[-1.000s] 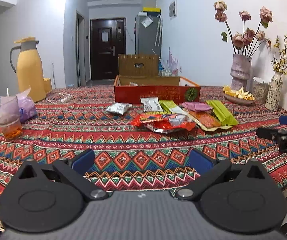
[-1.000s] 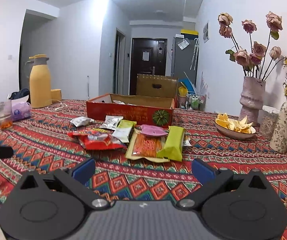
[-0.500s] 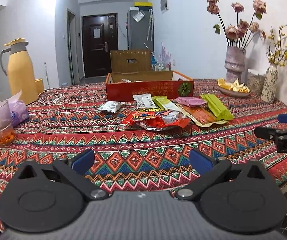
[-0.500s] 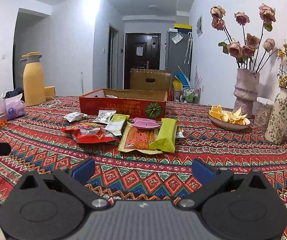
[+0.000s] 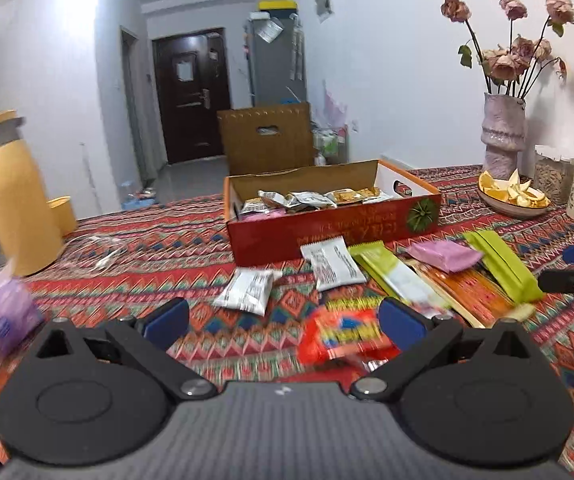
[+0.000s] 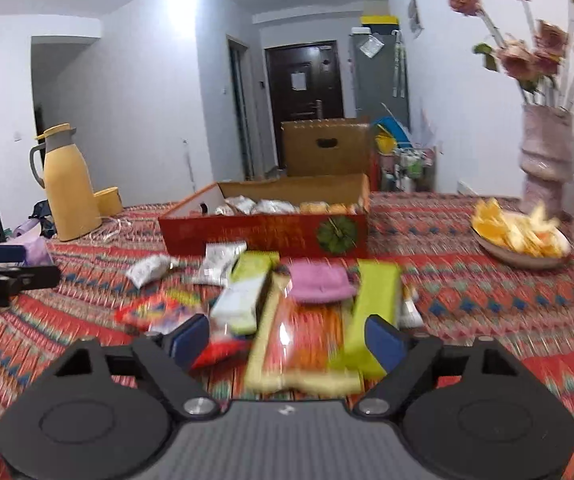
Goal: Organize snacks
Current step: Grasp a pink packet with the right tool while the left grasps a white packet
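Ahead of both grippers, on the patterned tablecloth, loose snack packets lie scattered in front of a red cardboard box that already holds several packets. Left gripper spread wide and gripping nothing, above a red packet lying by its right finger; a white packet just beyond. Right gripper likewise spread and unloaded, over an orange packet, with a green bar at its right finger and a pink packet just beyond.
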The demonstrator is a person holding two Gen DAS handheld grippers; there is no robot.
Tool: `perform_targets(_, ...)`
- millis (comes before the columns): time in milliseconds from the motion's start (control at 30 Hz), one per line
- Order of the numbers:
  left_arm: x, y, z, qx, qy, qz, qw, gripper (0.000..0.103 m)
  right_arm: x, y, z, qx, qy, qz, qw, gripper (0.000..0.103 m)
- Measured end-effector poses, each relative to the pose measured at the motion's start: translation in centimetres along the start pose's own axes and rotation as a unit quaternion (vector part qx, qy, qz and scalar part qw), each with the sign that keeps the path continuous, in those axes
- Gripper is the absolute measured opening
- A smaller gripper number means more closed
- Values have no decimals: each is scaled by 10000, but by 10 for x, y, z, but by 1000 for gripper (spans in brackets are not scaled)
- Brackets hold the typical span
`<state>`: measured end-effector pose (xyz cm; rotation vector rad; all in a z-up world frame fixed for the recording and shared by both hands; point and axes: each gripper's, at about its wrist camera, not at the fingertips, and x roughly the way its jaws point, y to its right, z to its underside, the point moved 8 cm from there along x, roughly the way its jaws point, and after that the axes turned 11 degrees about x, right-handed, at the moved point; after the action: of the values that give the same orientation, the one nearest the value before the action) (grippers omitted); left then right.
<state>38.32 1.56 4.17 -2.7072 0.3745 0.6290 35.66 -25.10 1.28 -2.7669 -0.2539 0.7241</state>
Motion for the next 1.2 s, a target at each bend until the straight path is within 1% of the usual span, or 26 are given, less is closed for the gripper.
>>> perform_targets(100, 45, -11, -9, 153, -87, 117, 9998, 103, 41, 0, -19, 64, -208, -35, 9998, 83)
perform_targets(200, 93, -20, -10, 236, -231, 251, 9991, 101, 86, 5, -29, 154, -427, -92, 9989, 81)
perform_targets(300, 140, -30, -2, 228, -539, 141, 9982, 98, 131, 11, -32, 154, -693, 69, 9975, 78)
perform_targets(367, 166, -34, 5, 247, -654, 149, 9974, 96, 155, 14, -30, 40, -802, 248, 9965, 77)
perform_targets(400, 174, -37, 9, 212, -695, 118, 9973, 94, 165, 16, -28, -12, -854, 348, 9957, 77)
perform_targets(467, 187, -44, 17, 55, -730, 135, 9972, 93, 179, 20, -27, -33, -926, 464, 9946, 77)
perform_targets(533, 195, -49, 23, -171, -750, 268, 9967, 90, 189, 23, -27, -104, -897, 562, 9943, 76)
perform_targets(567, 197, -50, 25, -263, -762, 330, 9962, 85, 191, 25, -28, -102, -875, 547, 9946, 76)
perform_targets(600, 200, -50, 27, -297, -785, 383, 9957, 75, 193, 26, -28, -90, -843, 533, 9950, 74)
perform_targets(633, 200, -50, 27, -324, -807, 475, 9951, 72, 194, 28, -29, -68, -794, 539, 9954, 72)
perform_targets(667, 200, -51, 26, -346, -763, 475, 9953, 59, 194, 30, -29, -73, -771, 552, 9955, 65)
perform_targets(700, 198, -52, 26, -361, -729, 458, 9956, 48, 194, 30, -29, -85, -760, 545, 9956, 63)
perform_targets(733, 197, -52, 25, -375, -708, 448, 9958, 48, 192, 30, -28, -111, -724, 575, 9957, 62)
perform_targets(800, 196, -52, 26, -399, -694, 484, 9956, 44, 191, 29, -27, -174, -665, 597, 9958, 61)
perform_targets(900, 195, -52, 26, -411, -703, 434, 9957, 43, 189, 28, -28, -160, -577, 572, 9966, 60)
perform_targets(1067, 193, -54, 27, -470, -718, 332, 9958, 42, 184, 28, -30, 41, -491, 371, 9981, 60)
perform_targets(1200, 191, -54, 26, -508, -695, 344, 9957, 41, 183, 25, -29, 10, -495, 334, 9982, 60)
